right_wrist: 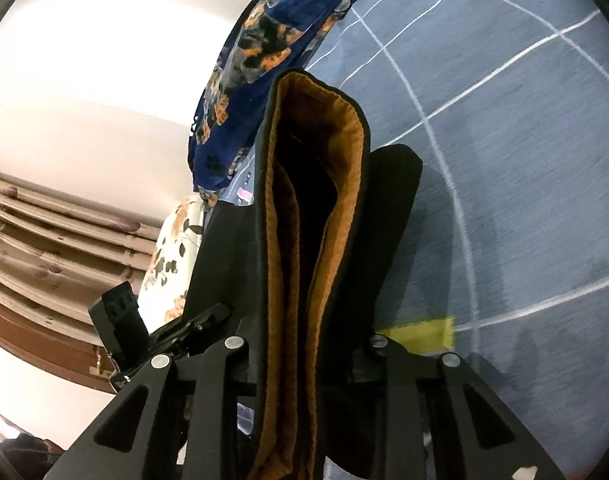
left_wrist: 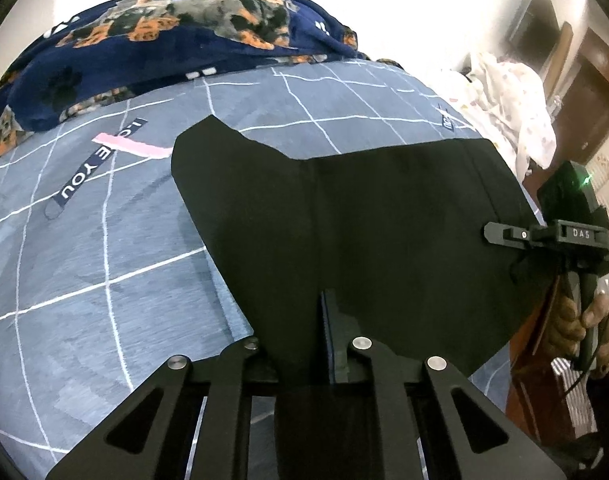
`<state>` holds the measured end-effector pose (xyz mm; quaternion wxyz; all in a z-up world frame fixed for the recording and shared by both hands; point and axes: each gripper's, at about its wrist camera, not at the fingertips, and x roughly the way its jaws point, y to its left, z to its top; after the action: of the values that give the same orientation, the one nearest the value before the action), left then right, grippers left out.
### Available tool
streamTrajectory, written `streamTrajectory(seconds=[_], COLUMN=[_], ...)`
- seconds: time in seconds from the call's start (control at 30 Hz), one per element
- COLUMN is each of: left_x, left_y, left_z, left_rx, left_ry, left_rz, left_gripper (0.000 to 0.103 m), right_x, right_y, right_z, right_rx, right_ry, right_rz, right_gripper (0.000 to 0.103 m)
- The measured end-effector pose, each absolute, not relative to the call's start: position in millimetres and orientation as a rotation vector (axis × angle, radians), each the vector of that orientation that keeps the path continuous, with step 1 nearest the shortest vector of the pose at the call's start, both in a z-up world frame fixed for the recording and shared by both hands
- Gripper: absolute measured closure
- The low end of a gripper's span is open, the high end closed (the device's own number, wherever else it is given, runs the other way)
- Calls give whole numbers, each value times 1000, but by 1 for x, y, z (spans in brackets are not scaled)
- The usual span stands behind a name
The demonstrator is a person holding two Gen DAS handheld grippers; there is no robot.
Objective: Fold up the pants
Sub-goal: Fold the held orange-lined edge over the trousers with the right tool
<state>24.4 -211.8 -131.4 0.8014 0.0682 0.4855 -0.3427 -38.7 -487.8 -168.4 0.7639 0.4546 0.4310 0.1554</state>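
The black pants [left_wrist: 364, 224] are lifted over the blue-grey grid bedsheet [left_wrist: 104, 264], stretched between my two grippers. My left gripper [left_wrist: 312, 344] is shut on the near edge of the pants. My right gripper [left_wrist: 500, 234] shows at the right of the left wrist view, shut on the other edge. In the right wrist view the pants [right_wrist: 388, 240] hang in folds with their orange-brown lining [right_wrist: 344, 216] showing, pinched in my right gripper [right_wrist: 304, 352]. The left gripper [right_wrist: 208, 316] shows at lower left there, on the same cloth.
A navy dog-print blanket [left_wrist: 176, 44] lies bunched along the bed's far side. White patterned cloth [left_wrist: 512, 108] lies at the right end. A floral pillow [right_wrist: 172, 256] and a wooden bed frame [right_wrist: 44, 312] are at the left. A yellow patch [right_wrist: 428, 336] marks the sheet.
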Motion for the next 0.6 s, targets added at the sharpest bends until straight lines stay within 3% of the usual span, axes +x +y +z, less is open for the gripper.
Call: streamTrajectory(seconds=[0.6], left_x=[34], left_y=[-184], left_z=[-143], left_rx=[88], left_ry=[1117], left_rz=[-751], left_gripper=[89], right_x=[-30], right_y=[-473], right_z=[-182], right_rx=[1013], right_ry=[984], right_rz=[330], right_gripper=[78])
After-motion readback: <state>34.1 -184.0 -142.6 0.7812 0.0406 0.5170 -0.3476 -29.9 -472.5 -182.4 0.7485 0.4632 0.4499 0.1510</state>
